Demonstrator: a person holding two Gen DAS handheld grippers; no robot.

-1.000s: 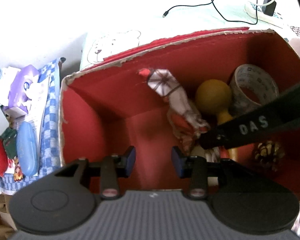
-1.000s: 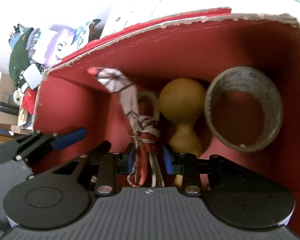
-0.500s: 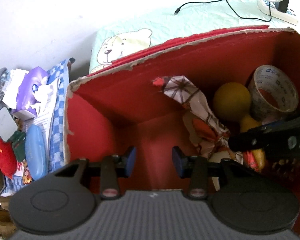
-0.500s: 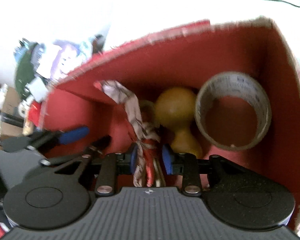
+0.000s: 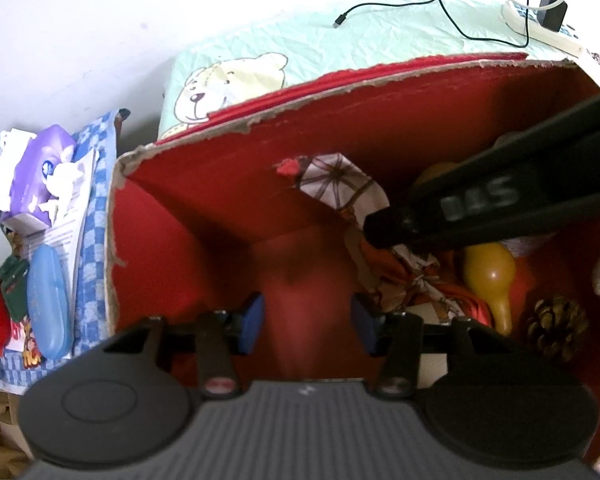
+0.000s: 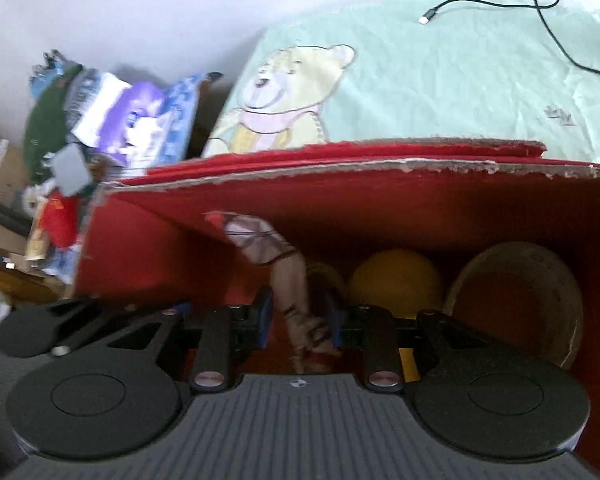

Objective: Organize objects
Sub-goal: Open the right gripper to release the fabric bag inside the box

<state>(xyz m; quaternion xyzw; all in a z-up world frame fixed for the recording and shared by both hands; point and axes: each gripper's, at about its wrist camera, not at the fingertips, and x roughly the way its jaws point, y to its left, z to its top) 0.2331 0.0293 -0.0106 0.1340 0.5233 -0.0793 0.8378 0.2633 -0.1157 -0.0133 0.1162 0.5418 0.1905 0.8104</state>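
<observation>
A pale green bear-print sheet (image 6: 440,92) lies behind the red box (image 5: 380,128). The right tool (image 6: 298,316) sits narrow around the patterned cloth (image 6: 288,280) inside the box, probably to settle it there; the left tool (image 5: 306,322) waits wide and empty.

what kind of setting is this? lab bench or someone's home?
Most likely a lived-in home room, not a lab. A mint cloth printed with a cartoon bear covers the surface behind the red cardboard box, and a tissue pack sits amid household clutter on a blue checked cloth to the left.
</observation>
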